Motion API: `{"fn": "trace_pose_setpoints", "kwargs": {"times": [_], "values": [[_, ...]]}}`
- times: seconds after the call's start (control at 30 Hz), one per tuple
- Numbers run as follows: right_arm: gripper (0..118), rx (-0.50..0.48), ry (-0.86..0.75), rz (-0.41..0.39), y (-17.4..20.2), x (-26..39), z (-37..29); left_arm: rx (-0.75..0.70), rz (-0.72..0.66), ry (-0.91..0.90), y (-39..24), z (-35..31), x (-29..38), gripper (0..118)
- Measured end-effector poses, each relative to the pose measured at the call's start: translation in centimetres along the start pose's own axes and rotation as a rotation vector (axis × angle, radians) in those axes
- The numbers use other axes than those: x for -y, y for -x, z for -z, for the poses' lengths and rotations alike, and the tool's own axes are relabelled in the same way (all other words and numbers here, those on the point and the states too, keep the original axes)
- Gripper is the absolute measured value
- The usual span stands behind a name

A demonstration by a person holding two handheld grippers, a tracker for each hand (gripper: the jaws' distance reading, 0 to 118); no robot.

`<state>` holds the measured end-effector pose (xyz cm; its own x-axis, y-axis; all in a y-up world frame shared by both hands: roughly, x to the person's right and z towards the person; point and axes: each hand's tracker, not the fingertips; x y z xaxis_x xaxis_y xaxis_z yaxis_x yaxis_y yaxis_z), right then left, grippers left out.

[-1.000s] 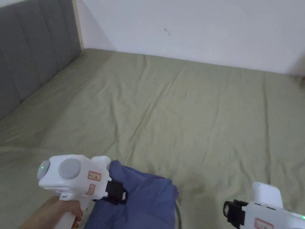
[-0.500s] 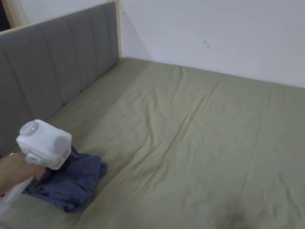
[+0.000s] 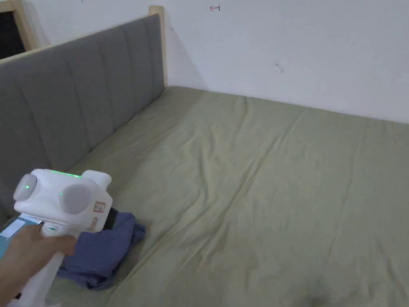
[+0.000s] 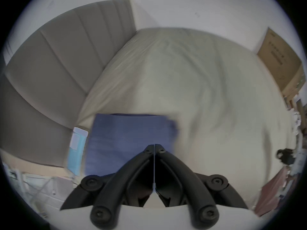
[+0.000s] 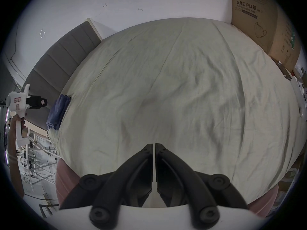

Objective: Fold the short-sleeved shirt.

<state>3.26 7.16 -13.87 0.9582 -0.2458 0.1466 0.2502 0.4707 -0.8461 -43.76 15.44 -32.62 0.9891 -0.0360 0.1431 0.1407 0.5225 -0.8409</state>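
The blue short-sleeved shirt (image 3: 102, 252) lies in a folded bundle at the bed's left edge, close to the headboard. In the left gripper view the shirt (image 4: 126, 134) is a blurred flat rectangle just beyond the jaws. A hand holds my left gripper (image 3: 113, 219) above the shirt's near side. Its jaws (image 4: 154, 145) are shut with nothing between them. From the right gripper view, the left gripper (image 5: 43, 102) hangs in the air to the left of the shirt (image 5: 58, 112), apart from it. My right gripper (image 5: 155, 144) is shut and empty over the bed's near edge.
The olive sheet of the bed (image 3: 259, 180) is wrinkled and bare. A grey padded headboard (image 3: 72, 108) runs along the left, a white wall behind. A cardboard box (image 5: 259, 14) stands at the far right corner. A light blue flat object (image 4: 76, 150) sits beside the shirt.
The head camera has swung left. My left gripper was down against the shirt and now sits raised and drawn back from it, with the shirt lying on the bed.
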Motion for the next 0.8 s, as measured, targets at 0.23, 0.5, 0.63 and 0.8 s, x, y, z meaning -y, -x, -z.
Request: {"fn": "trace_pose_setpoints", "kwargs": {"times": [0.23,0.5,0.63,0.8], "values": [[3,-0.016,-0.072,0.018,-1.8,1.4,-3.5,0.232,0.036,-0.117,-11.3,-4.1,4.1,0],[3,0.045,-0.318,0.026,-4.1,2.4,-10.2,0.207,0.042,-0.458,-21.0,-11.9,7.5,0],[3,0.112,-0.446,-0.014,-3.8,1.8,-13.5,0.107,0.158,-0.681,-24.4,-16.3,8.7,0],[3,0.160,-0.625,-0.081,-2.0,0.7,-17.5,0.142,0.101,-0.766,-26.1,-19.3,9.2,0]]}}
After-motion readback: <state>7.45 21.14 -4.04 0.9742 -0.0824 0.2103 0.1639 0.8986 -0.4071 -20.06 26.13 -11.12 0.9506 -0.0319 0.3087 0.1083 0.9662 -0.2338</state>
